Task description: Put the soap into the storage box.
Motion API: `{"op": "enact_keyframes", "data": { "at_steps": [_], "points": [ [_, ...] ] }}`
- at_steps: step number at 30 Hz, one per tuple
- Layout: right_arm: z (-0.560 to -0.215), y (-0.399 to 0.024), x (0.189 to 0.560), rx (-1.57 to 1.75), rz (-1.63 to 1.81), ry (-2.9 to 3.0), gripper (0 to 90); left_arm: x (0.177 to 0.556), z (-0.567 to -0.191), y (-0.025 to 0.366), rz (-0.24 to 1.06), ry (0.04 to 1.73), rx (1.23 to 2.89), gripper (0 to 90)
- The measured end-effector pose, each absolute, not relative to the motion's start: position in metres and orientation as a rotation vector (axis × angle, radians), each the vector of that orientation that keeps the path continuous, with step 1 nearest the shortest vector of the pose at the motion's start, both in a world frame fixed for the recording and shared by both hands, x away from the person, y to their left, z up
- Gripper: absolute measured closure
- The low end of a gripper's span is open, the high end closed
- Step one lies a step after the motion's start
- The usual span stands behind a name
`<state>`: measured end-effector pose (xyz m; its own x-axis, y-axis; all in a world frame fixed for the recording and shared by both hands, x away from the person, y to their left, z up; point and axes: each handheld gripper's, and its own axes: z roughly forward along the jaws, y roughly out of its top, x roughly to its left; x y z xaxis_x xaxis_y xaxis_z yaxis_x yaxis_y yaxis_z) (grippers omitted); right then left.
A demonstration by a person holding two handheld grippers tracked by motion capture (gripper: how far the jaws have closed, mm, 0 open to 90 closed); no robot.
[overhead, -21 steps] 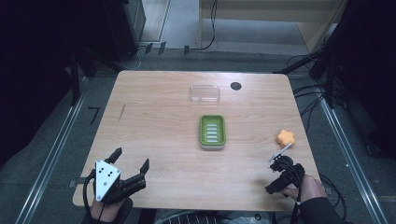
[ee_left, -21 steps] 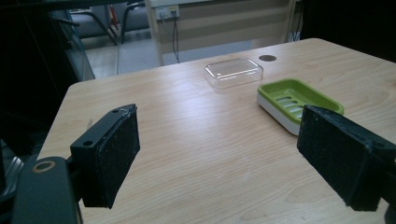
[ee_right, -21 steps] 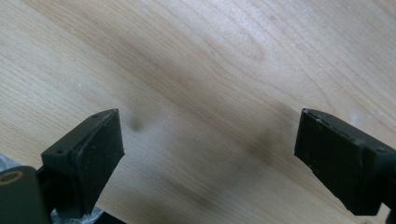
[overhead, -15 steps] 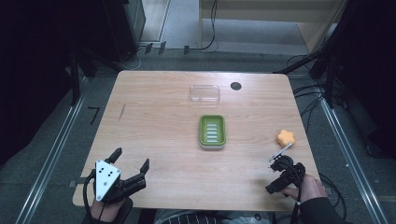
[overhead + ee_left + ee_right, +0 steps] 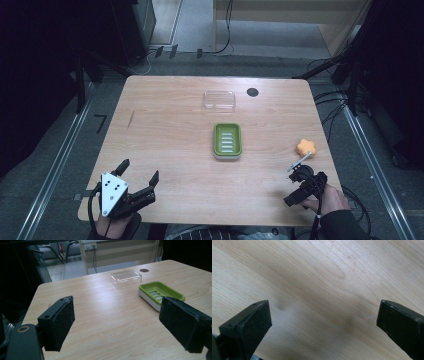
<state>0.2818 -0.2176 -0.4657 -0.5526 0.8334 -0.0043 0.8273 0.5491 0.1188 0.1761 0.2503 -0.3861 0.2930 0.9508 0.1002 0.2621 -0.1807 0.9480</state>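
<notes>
A green soap dish [image 5: 227, 140] [image 5: 160, 292] with a slotted insert lies in the middle of the wooden table [image 5: 170, 135]. Behind it rests a clear plastic lid [image 5: 219, 99] [image 5: 126, 278]. An orange, flower-shaped piece [image 5: 304, 147] sits near the right edge. My left gripper [image 5: 139, 171] [image 5: 117, 325] hovers at the front left corner, open and empty, pointing toward the dish. At the front right, my right gripper [image 5: 298, 169] [image 5: 322, 325] tilts down at bare wood just short of the orange piece, its jaws wide apart with nothing between them.
A small dark round hole [image 5: 252, 92] [image 5: 144, 270] marks the tabletop at the back right. Cables and metal rails run on the floor around the table. A light wooden cabinet [image 5: 290, 20] stands behind it.
</notes>
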Motion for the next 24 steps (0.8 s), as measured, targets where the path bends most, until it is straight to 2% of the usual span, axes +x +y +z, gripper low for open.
{"op": "enact_keyframes", "data": {
  "at_steps": [24],
  "points": [
    [-0.466,-0.240,0.306,1.545,0.132,2.608,0.0,0.176,-0.386,0.250,0.948,1.127,1.652,13.7]
  ]
}}
